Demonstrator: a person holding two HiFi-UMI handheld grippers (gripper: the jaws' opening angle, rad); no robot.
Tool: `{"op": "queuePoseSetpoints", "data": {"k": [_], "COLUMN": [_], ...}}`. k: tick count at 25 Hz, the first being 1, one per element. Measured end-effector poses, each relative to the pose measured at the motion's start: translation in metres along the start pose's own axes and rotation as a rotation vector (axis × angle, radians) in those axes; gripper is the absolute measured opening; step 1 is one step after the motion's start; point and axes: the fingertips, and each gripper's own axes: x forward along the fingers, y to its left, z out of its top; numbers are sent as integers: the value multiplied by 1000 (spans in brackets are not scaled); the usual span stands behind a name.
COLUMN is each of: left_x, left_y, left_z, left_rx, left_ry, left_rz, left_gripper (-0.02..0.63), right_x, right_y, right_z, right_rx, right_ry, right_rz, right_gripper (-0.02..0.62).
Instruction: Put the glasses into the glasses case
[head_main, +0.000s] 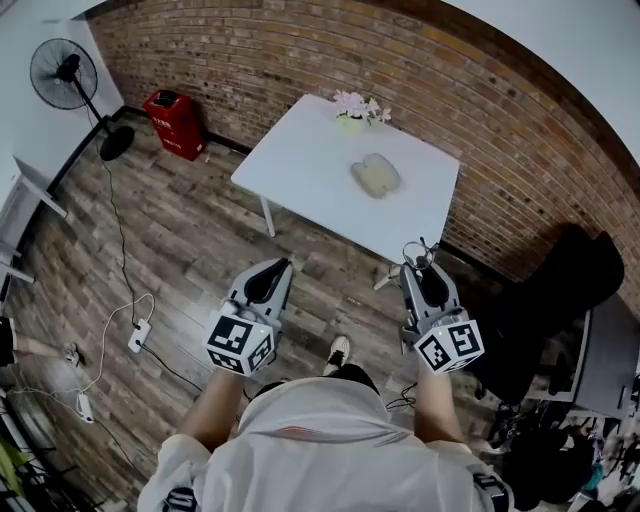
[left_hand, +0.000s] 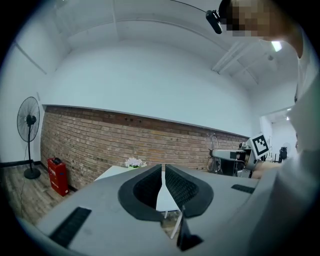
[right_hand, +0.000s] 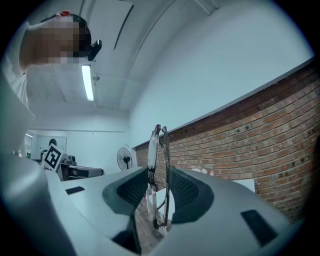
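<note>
A brick wall (head_main: 300, 50) runs along the far side of the room, and a wood floor (head_main: 180, 230) lies under you. A white table (head_main: 310, 170) stands against the wall, a little ahead of you. A black fan (head_main: 65, 72) stands at the far left, with a red box (head_main: 175, 122) on the floor near it.

Your left gripper (head_main: 272, 268) is down near you on the left. Its jaws are almost pressed together, with only a thin slit between them and nothing in it. Your right gripper (head_main: 420, 268) is near you on the right. Its jaws are pinching the glasses (right_hand: 159, 175), which stand up on edge between the pads.

The glasses case (head_main: 376, 176) lies on the table, well apart from both grippers. A small pot of flowers (head_main: 355, 108) sits at the table's far edge, near the case.
</note>
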Motion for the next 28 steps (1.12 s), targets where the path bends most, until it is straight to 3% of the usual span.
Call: {"op": "queuePoseSetpoints", "data": {"k": [15, 22, 28], "left_x": [164, 205, 258], "left_y": [-20, 0, 37], "left_z": [9, 9, 6], "left_rx": [31, 50, 22], "left_ry": [57, 84, 87], "left_rz": [17, 16, -56], "left_gripper": [32, 32, 32], "right_x": [44, 78, 117], "right_y": [-177, -208, -236], "right_z": [3, -9, -13], "right_rx": [88, 124, 100], "right_ry": [-25, -35, -2], "right_rz": [-31, -34, -109], "right_gripper": [183, 183, 183]}}
